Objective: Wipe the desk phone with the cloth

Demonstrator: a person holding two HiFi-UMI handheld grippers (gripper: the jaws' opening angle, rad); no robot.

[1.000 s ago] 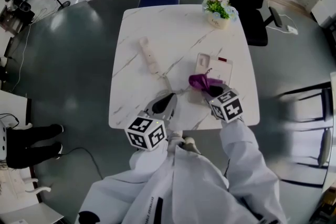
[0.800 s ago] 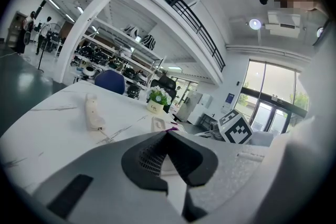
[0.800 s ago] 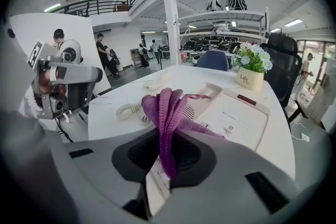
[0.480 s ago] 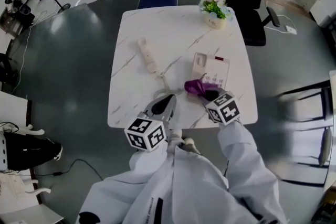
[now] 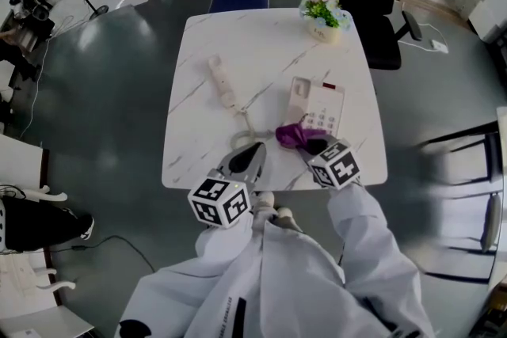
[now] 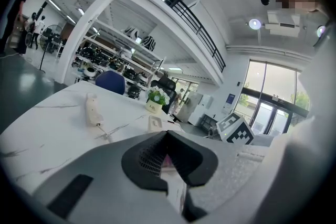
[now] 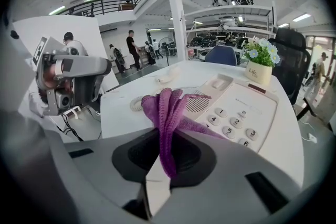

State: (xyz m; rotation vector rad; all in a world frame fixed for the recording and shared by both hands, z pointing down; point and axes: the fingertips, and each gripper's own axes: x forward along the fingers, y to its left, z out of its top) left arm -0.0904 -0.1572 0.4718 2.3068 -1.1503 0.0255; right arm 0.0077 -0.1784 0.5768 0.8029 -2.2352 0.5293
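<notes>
**Cloth drawn back off the keypad**

The right hand-held gripper (image 5: 318, 146) has its jaws pinched tight on the purple cloth (image 5: 295, 134), which stands up in a bunched fold just ahead of the jaws and trails forward onto the phone (image 5: 320, 105). From where I stand, the cloth has slid back toward the person over the last second. A moment ago it lay further forward over the phone's near part, and now the keypad shows bare beyond it. The cloth only touches the near left corner, by the speaker grille. That looks like the end of one wiping stroke. I'd guess most of the phone's face is yet to be wiped, so another pass forward seems to be called for.

The phone lies straight ahead of the right hand-held gripper on the bench (image 5: 261, 39). Its handset (image 5: 223, 83) is off the cradle, well ahead and to that gripper's left, and the cord (image 5: 242, 140) coils between them.

The left hand-held gripper (image 5: 247, 159) hangs over the near bench edge, beside the right one. Its jaws are together and hold nothing, and it has barely moved.
</notes>
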